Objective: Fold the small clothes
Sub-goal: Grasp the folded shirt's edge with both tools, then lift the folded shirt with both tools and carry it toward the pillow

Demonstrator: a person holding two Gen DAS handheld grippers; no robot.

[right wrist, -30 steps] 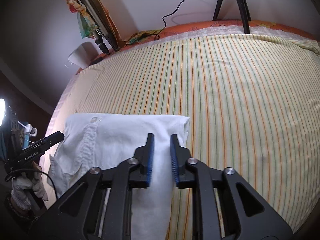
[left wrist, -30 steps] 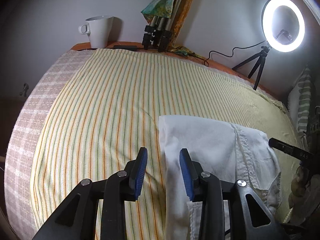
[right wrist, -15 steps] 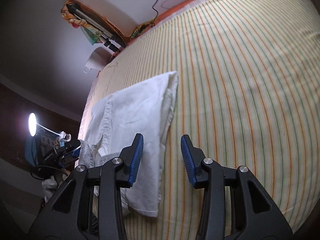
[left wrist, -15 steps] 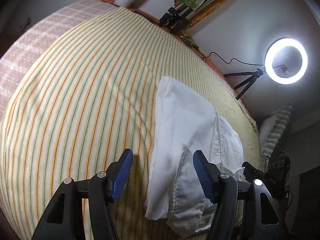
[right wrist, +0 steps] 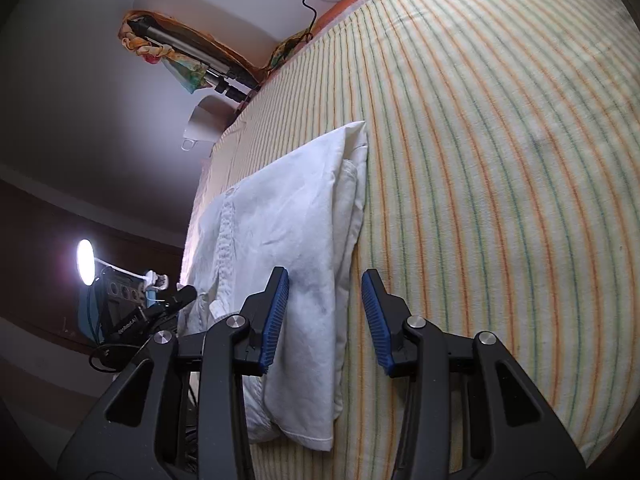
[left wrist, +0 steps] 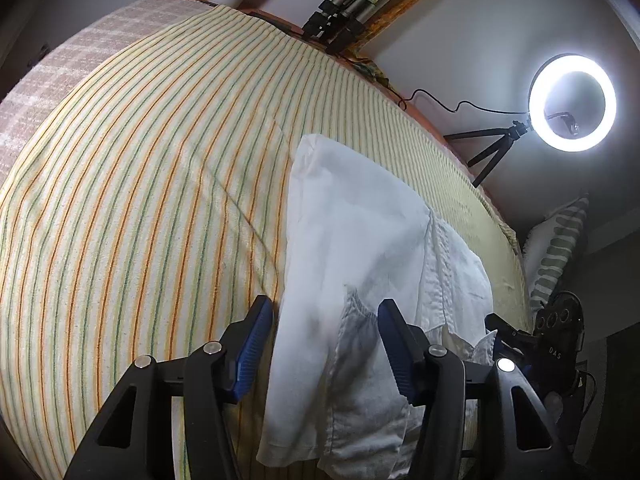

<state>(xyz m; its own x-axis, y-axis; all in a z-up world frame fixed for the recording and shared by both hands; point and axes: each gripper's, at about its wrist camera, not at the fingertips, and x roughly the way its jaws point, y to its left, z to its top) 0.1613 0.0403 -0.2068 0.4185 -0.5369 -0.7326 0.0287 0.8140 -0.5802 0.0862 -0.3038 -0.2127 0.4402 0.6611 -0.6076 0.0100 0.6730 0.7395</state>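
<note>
A white small garment [left wrist: 360, 248] lies folded into a long strip on the yellow striped cloth [left wrist: 140, 200]. My left gripper [left wrist: 324, 344] is open and empty, raised above the near end of the garment, its blue pads either side of it. In the right wrist view the same garment [right wrist: 288, 232] lies flat with a folded edge on its right side. My right gripper [right wrist: 326, 316] is open and empty, raised over that edge at the garment's near end.
A lit ring light on a small tripod [left wrist: 572, 102] stands at the back right. A white mug [right wrist: 204, 124] and a folded tripod [left wrist: 336, 20] sit at the far edge. A striped pillow [left wrist: 556, 248] and a camera device [left wrist: 556, 340] are at the right.
Both grippers opened wider, let go of the garment and pulled back upward from it. The garment stays folded on the cloth.
</note>
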